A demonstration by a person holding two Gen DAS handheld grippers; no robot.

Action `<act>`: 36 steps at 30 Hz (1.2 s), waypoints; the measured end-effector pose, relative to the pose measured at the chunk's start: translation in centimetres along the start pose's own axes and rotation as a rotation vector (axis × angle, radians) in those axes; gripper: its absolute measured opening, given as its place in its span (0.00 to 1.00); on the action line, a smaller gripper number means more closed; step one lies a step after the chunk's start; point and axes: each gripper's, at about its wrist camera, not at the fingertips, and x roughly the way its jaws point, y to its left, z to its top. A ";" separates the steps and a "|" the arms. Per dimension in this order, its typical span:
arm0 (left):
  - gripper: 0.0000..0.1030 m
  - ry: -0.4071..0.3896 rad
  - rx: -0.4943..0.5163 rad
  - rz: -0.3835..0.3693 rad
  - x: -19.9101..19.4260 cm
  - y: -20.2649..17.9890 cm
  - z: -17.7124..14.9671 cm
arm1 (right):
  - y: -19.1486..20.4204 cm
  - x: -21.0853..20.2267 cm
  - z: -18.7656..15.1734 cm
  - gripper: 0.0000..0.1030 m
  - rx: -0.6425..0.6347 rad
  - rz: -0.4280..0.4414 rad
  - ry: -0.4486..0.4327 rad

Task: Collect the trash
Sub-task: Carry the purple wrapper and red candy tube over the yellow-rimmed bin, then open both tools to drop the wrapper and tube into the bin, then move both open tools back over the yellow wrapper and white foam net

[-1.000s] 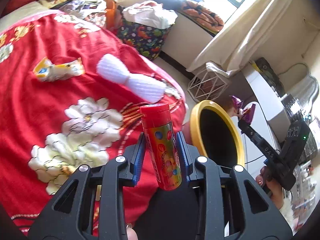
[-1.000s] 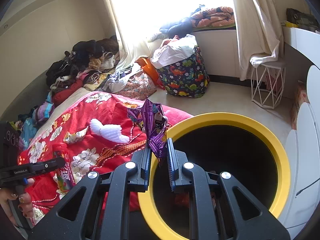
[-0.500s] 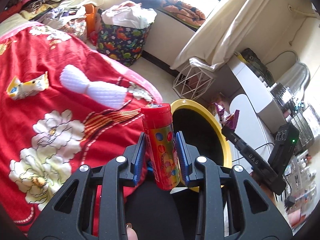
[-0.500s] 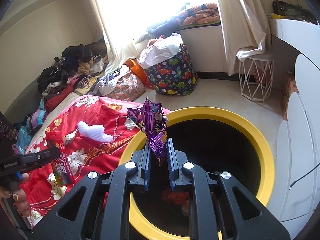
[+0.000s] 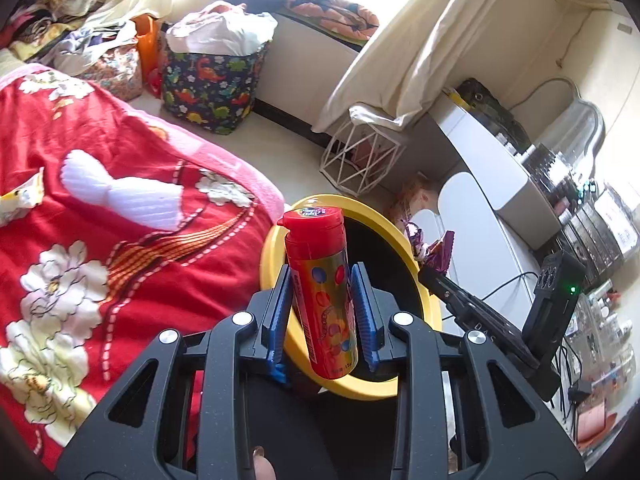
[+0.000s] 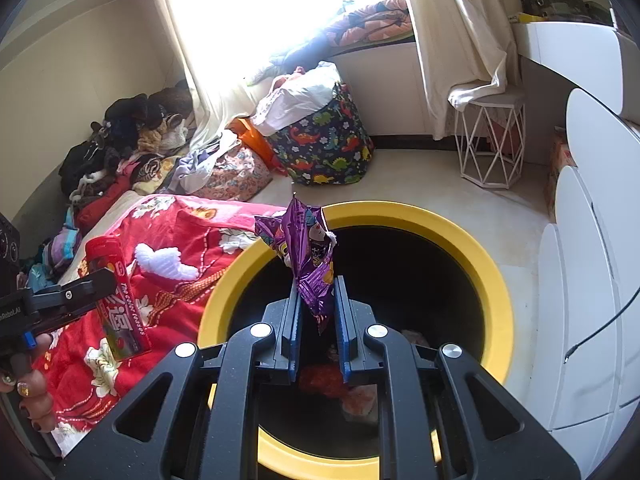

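Blue-padded fingers of the right gripper [image 6: 316,312] clamp a crumpled purple snack wrapper [image 6: 306,256] upright over the mouth of the yellow-rimmed trash bin [image 6: 496,280], apparently poised for a drop onto the litter already inside. Left gripper [image 5: 322,312] fingers are clamped on a red-capped candy tube [image 5: 322,292], held vertical beside the same rim, likely next in turn. Beyond lies the bed's red floral quilt [image 5: 80,240], bearing a white foam fruit sleeve [image 5: 120,192] and a yellow wrapper [image 5: 20,198], both uncollected. Farther out: pale floor, dinosaur-print hamper [image 6: 324,144], wire stool [image 6: 488,140], curtained window.
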 end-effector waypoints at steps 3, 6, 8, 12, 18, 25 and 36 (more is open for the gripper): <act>0.23 0.011 0.016 -0.008 0.9 -0.6 0.2 | -0.5 -0.1 -0.2 0.14 0.009 -0.010 0.007; 0.23 0.021 0.032 -0.018 1.9 -1.6 0.2 | -1.0 -0.2 -0.4 0.14 0.019 -0.017 0.013; 0.23 0.023 0.041 -0.025 2.5 -2.2 0.3 | -1.3 -0.3 -0.5 0.15 0.025 -0.016 0.016; 0.29 0.051 0.059 -0.056 4.1 -3.2 0.9 | -1.9 -0.4 -0.6 0.45 0.048 -0.042 0.012; 0.65 0.027 0.058 -0.022 4.5 -2.3 1.5 | -2.3 -0.8 -0.7 0.57 0.071 -0.067 0.001; 0.71 -0.042 0.048 0.097 2.1 1.5 1.7 | 0.3 0.4 -0.2 0.61 0.030 0.001 0.004; 0.74 -0.135 -0.030 0.276 -2.1 9.0 2.6 | 9.0 4.4 1.0 0.63 -0.174 0.128 0.047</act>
